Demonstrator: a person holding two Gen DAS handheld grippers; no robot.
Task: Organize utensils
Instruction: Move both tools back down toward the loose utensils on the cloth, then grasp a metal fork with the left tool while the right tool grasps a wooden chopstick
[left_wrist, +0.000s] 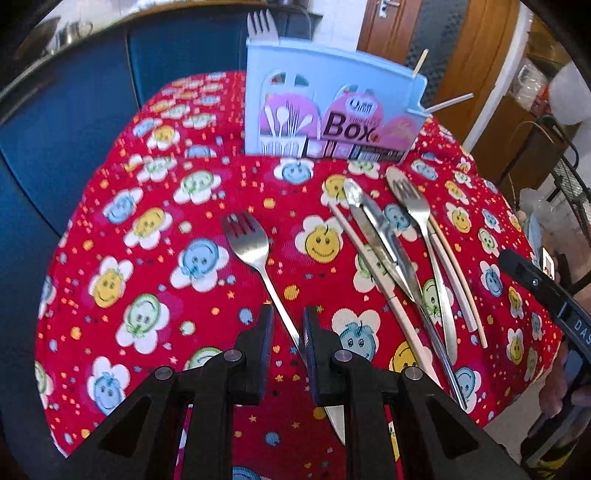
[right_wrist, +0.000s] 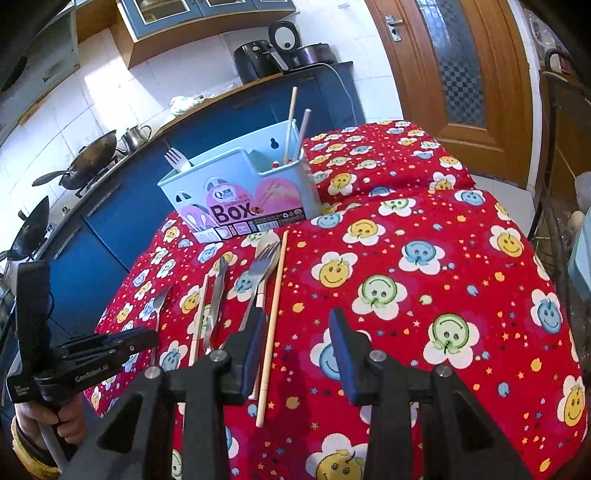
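A: Left gripper (left_wrist: 287, 325) is low at six o'clock, fingers straddling the fork (left_wrist: 246, 242) handle, not clamped.

B: Right gripper (right_wrist: 297, 334) is spread wide over the tablecloth (right_wrist: 424, 295), chopstick (right_wrist: 273, 325) at nine o'clock. Utensil box (right_wrist: 236, 188) at eleven.

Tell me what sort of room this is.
Most likely a home kitchen: woks sit on a stove along a blue-fronted counter, with an air fryer by the tiled wall.
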